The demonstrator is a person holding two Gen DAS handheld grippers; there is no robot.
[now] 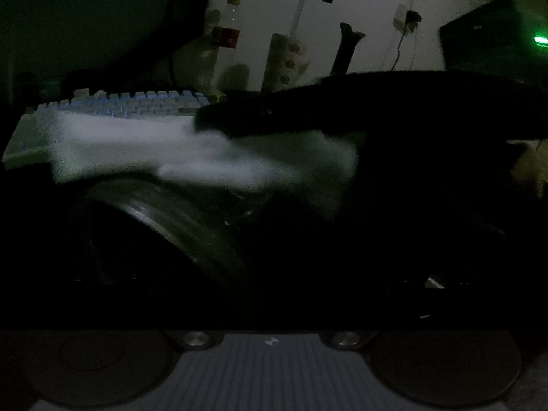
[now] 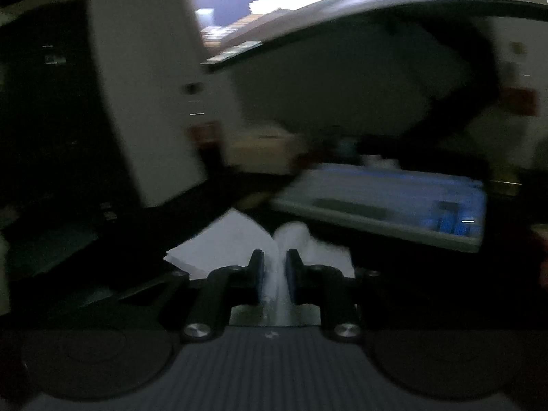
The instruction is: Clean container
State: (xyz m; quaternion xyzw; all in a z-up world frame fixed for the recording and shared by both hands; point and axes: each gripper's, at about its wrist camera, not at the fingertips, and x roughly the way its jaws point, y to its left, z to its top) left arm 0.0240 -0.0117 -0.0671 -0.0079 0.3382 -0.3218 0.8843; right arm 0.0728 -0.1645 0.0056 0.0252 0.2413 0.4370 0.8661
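Very dim — grainy, motion-blurred

The right tool (image 2: 275, 270) has its two fingers (image 2: 257, 267) drawn close together — clamped on a white cloth (image 2: 279, 274). The left tool's fingers are lost in darkness — their state cannot be told.

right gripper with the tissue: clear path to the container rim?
Probably yes. The right gripper, shut on the white tissue, is directly above the container rim; nothing visible lies between, though the scene is dark.
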